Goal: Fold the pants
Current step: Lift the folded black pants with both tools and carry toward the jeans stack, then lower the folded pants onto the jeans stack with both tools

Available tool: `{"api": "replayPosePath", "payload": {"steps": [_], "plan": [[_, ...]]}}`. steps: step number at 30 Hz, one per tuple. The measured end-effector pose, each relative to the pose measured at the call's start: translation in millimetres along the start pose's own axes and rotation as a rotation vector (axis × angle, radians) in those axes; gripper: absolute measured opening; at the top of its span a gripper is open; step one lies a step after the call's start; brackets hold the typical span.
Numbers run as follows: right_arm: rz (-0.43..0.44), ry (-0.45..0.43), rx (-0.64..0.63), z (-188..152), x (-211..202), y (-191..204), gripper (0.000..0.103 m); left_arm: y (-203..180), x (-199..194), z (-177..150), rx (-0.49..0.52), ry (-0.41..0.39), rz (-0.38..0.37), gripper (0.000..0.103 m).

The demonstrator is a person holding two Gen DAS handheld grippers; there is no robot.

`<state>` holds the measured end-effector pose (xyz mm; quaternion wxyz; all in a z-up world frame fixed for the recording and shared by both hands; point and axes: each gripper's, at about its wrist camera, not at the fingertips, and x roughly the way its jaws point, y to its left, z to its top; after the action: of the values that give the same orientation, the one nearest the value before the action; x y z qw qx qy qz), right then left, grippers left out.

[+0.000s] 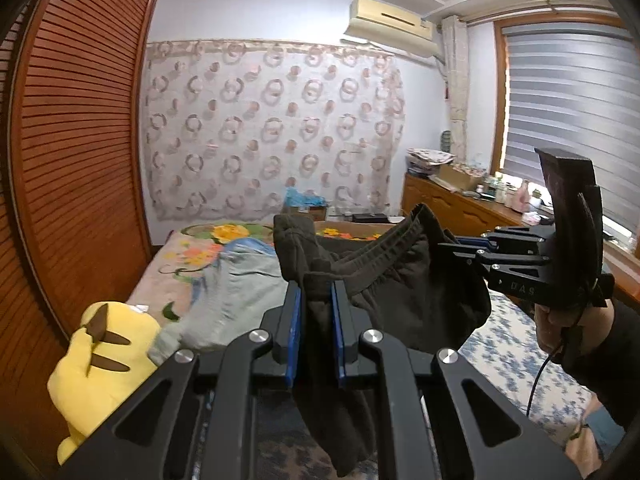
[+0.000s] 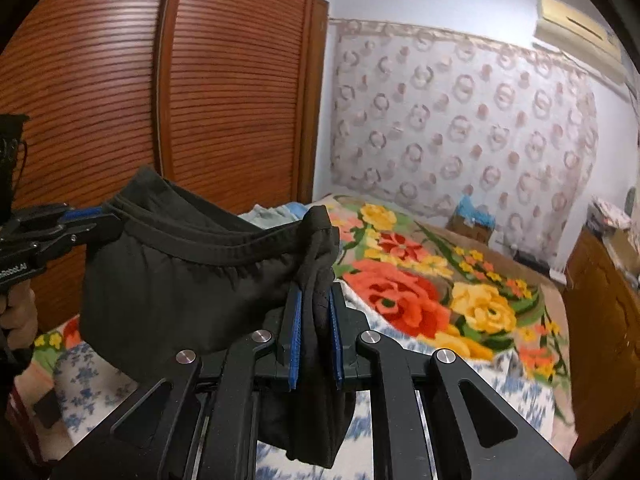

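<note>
- left gripper (image 1: 316, 300), black frame with blue pads, clamped on one end of the waistband of the dark brown-black soft fabric pants (image 1: 404, 280)
- right gripper (image 2: 316, 308), same build, pinching the other waistband end; bunched cloth sits between its blue pads
- pants held up in the air above the bed, elastic waistband stretched between the two grippers and sagging slightly, the rest hanging below the jaws
- person's hand (image 1: 560, 324) on the right gripper's handle, dark sleeve, thin cable trailing down
- under the pants: bed with blue-flowered white sheet (image 1: 516, 364) and bright floral blanket (image 2: 420, 280)
- pale grey-green garment (image 1: 224, 300) and yellow plush toy (image 1: 96, 364) lying left on the bed
- brown louvred wardrobe doors (image 2: 224, 80) beside the bed
</note>
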<state>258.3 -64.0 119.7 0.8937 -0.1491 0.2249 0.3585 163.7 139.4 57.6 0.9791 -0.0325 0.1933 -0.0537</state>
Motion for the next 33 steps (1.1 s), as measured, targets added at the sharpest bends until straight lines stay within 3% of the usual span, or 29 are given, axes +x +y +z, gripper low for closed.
{"api": "replayPosePath", "payload": {"steps": [14,26,33], "plan": [[0.021,0.002,-0.123,46.2,95.4,1.4,0.01,44.5,37.5,-7.7,-0.093,0.007,0.083,0.011],[0.084,0.006,-0.22,74.3,165.5,34.2,0.01,55.0,33.9,-26.0,-0.157,-0.013,0.117,0.011],[0.112,0.01,-0.234,82.4,179.5,52.8,0.01,59.3,42.8,-36.6,-0.159,0.021,0.223,0.011]]}}
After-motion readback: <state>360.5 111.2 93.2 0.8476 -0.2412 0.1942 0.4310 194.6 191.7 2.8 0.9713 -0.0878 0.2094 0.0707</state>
